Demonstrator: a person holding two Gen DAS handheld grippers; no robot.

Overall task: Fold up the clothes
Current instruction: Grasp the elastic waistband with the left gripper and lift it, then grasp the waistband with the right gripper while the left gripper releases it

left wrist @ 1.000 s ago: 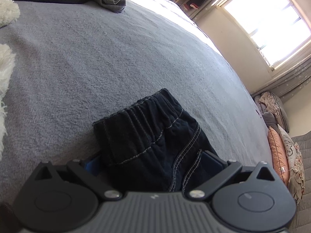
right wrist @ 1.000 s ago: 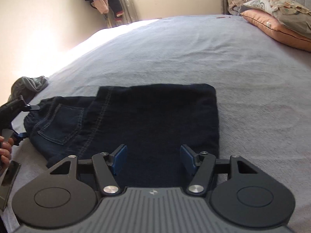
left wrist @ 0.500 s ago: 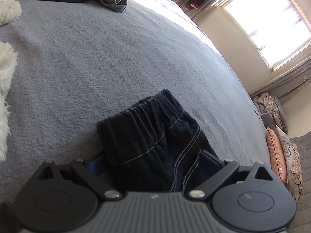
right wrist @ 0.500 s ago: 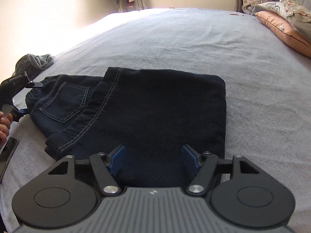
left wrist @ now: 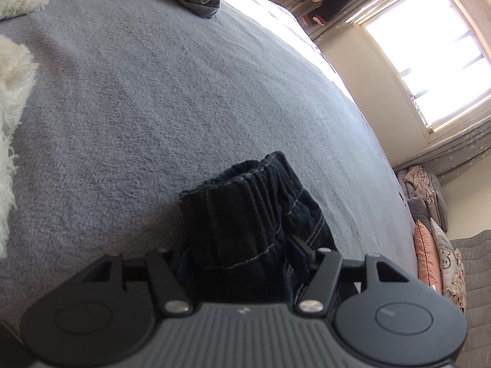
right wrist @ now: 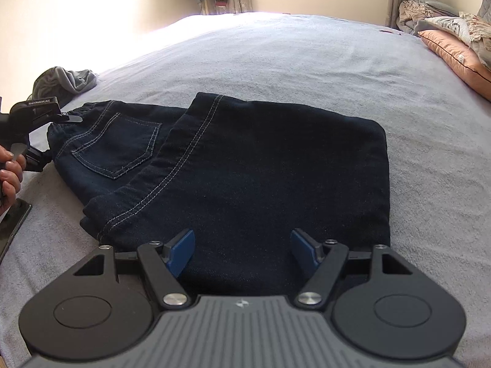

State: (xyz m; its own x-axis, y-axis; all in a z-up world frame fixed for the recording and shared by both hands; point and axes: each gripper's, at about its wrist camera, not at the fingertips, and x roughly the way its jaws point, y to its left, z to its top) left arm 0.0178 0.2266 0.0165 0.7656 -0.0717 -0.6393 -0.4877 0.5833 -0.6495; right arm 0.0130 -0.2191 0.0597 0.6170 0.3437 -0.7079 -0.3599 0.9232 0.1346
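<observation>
Dark blue jeans point(right wrist: 245, 168) lie folded on the grey bed cover point(right wrist: 307, 61), back pocket and waistband at the left. In the left wrist view the elastic waistband point(left wrist: 245, 211) stands bunched up between the fingers of my left gripper point(left wrist: 242, 251), whose jaws are closing and squeeze the denim. That same gripper point(right wrist: 61, 132) shows at the left edge of the right wrist view, held by a hand point(right wrist: 10, 168). My right gripper point(right wrist: 242, 242) hovers over the near folded edge; its jaws are opening, blue pads apart, with nothing pinched between them.
A crumpled grey garment point(right wrist: 64, 82) lies beyond the waistband. White fluffy fabric point(left wrist: 12, 92) borders the bed at the left. A dark flat phone point(right wrist: 12, 224) rests by the hand. Pillows point(right wrist: 454, 52) are piled at the far right, and a bright window point(left wrist: 429, 46) is behind.
The left jaws came in from wide apart onto the waistband and bunched it narrower. The right gripper shifted along the jeans' near edge and its pads spread wider.
</observation>
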